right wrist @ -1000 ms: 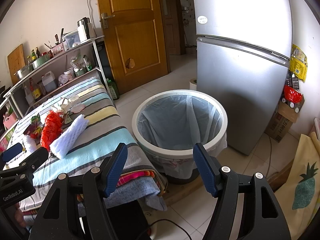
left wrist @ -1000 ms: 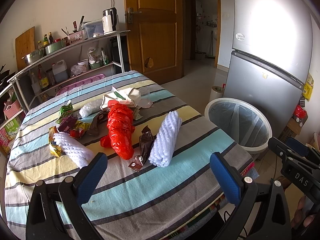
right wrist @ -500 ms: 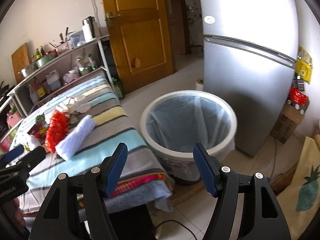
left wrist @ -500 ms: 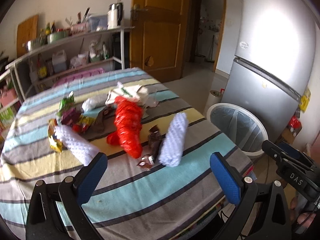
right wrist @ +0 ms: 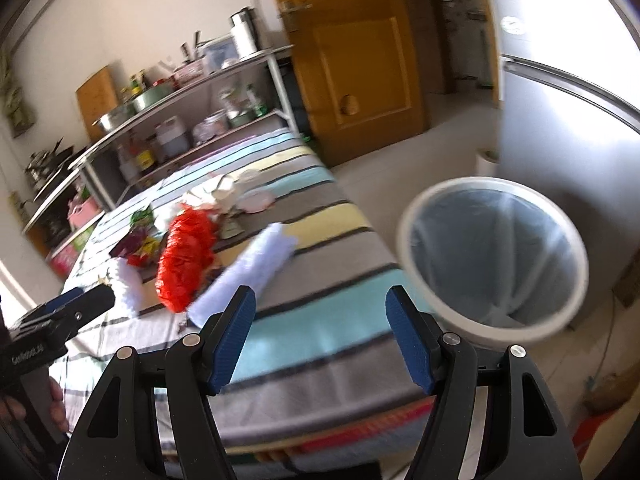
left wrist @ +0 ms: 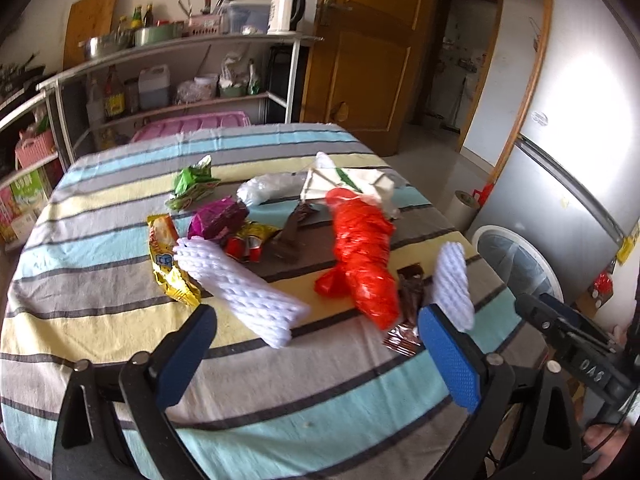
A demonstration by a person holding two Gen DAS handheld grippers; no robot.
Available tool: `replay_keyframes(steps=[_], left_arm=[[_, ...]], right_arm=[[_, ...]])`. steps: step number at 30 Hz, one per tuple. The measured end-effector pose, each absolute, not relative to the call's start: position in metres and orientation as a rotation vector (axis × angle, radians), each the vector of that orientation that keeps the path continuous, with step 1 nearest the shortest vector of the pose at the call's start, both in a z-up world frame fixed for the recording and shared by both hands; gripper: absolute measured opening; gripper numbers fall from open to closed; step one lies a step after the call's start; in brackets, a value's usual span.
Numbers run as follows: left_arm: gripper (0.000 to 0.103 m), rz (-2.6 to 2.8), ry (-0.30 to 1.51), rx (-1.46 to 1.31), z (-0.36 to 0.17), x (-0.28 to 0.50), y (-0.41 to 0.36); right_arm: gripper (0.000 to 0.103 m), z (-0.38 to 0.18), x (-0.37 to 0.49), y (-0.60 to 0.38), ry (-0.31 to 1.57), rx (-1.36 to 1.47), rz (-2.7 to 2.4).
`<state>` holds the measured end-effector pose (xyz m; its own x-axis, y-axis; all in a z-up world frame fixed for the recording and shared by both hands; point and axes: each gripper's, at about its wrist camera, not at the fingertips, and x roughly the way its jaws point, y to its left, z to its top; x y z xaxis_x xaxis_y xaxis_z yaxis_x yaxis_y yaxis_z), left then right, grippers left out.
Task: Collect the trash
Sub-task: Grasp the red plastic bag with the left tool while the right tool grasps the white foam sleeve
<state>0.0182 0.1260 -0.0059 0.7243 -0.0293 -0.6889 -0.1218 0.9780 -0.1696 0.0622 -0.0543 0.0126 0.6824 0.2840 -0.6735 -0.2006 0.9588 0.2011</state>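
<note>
Trash lies heaped on the striped tablecloth (left wrist: 120, 292): a red plastic bag (left wrist: 364, 256), two white foam nets (left wrist: 240, 288) (left wrist: 452, 280), a yellow wrapper (left wrist: 168, 264), a purple wrapper (left wrist: 218, 218), a green wrapper (left wrist: 192, 182), brown wrappers (left wrist: 408, 300) and white paper (left wrist: 348, 180). My left gripper (left wrist: 316, 344) hangs open over the table's near side, just short of the nearer foam net. My right gripper (right wrist: 320, 336) is open and empty above the table's edge, with the red bag (right wrist: 186, 252) and a foam net (right wrist: 256, 264) ahead on its left. The lined white bin (right wrist: 496, 256) stands on the floor to its right.
A metal shelf rack (left wrist: 180, 76) with bottles, pots and a kettle stands behind the table. A wooden door (left wrist: 368, 52) and a silver fridge (left wrist: 580, 184) lie beyond. The bin (left wrist: 516, 260) sits between table and fridge. A paper roll (right wrist: 486, 162) stands on the floor.
Both grippers have swung left toward the table. The trash pile now sits closer and more central before the left gripper; the bin has shifted right in the right wrist view. Both stay open.
</note>
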Motion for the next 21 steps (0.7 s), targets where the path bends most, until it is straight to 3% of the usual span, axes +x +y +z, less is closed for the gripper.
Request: replay_keyframes(steps=[3,7,15,17,21], left_arm=[[0.097,0.031,0.762,-0.235,-0.006,0.024,0.134],[0.091,0.009,0.772,-0.235,-0.006,0.032,0.135],[0.091,-0.042,0.8,-0.246,-0.011,0.051,0.137],[0.091,-0.057,0.809,-0.258,-0.014,0.058,0.138],[0.083,-0.087,0.828,-0.247,-0.017,0.068,0.129]], right_arm=[[0.055,0.009,0.072,-0.038,0.792,0.094,0.295],[0.053,0.006,0.086,-0.024,0.833,0.141,0.355],[0.052,-0.01,0.112,0.002,0.914,0.139,0.396],[0.039,-0.016,0.115,0.003,0.934,0.134,0.398],[0.03,-0.017,0.117,0.003,0.924,0.131,0.401]])
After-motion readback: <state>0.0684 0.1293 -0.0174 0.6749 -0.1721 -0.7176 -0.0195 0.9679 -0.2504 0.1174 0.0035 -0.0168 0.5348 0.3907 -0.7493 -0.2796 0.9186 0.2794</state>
